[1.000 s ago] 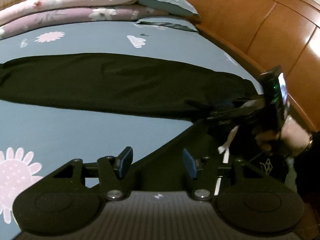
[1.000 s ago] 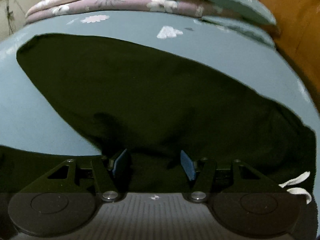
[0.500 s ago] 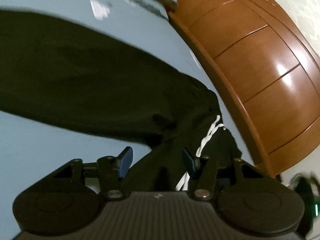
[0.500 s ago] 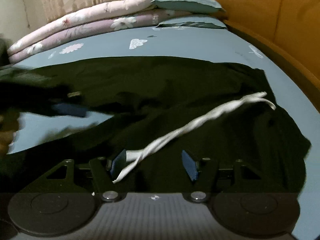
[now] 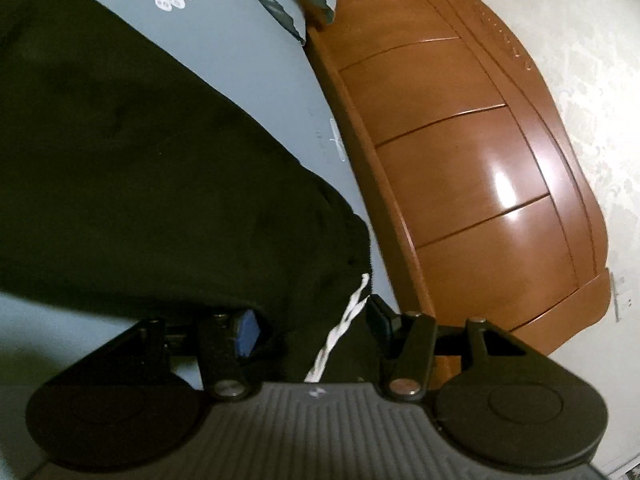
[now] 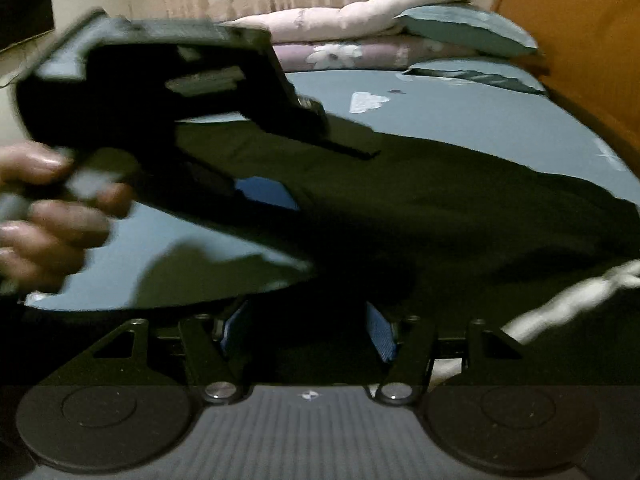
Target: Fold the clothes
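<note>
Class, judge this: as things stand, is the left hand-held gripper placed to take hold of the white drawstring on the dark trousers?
Probably yes. The left hand-held gripper stands open at the waist of the dark trousers, and the white drawstring already lies between its fingers with nothing covering it.

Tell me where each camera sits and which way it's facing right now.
Left wrist: rides on the left hand-held gripper, looking down its open fingers over the black trousers and white drawstring toward the wooden headboard. No hand shows.
Right wrist: rides on the right hand-held gripper, jaws just opening over the trousers, facing the stacked quilts. The person's left hand, blurred, crosses its left side holding the other gripper.
Shared: trousers, drawstring, blue sheet, headboard.
</note>
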A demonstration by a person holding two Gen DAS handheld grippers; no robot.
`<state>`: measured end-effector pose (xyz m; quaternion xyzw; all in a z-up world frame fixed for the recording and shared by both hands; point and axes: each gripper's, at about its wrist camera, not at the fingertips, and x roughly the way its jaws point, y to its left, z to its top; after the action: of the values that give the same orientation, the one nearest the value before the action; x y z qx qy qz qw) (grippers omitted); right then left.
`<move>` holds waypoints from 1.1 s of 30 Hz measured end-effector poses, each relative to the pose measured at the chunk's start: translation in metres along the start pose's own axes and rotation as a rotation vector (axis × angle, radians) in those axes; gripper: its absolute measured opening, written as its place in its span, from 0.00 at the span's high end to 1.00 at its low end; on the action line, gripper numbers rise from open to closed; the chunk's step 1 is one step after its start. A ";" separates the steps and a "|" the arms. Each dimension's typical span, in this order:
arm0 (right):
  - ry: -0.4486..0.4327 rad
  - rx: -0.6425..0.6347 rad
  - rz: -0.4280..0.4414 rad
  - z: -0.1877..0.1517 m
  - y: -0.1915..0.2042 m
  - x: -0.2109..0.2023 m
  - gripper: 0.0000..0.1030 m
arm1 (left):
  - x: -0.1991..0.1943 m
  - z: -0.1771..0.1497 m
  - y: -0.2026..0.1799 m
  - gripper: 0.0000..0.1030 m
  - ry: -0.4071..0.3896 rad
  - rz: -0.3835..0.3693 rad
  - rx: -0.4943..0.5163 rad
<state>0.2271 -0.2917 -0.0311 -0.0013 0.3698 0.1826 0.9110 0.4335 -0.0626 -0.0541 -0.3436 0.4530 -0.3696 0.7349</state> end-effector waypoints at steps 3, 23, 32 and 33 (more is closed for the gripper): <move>0.006 0.010 0.065 0.000 0.004 0.010 0.19 | -0.005 0.000 0.003 0.47 0.001 0.013 -0.008; 0.009 0.230 -0.048 -0.062 -0.024 -0.104 0.21 | 0.042 0.018 -0.013 0.40 0.188 0.180 0.185; 0.046 0.262 -0.087 -0.075 -0.036 -0.108 0.21 | -0.019 0.023 -0.005 0.39 0.112 0.295 0.267; 0.036 0.254 -0.091 -0.072 -0.034 -0.108 0.20 | -0.024 0.030 -0.005 0.38 0.083 0.308 0.277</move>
<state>0.1191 -0.3694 -0.0152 0.0938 0.4059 0.0929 0.9043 0.4523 -0.0398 -0.0295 -0.1503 0.4748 -0.3253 0.8038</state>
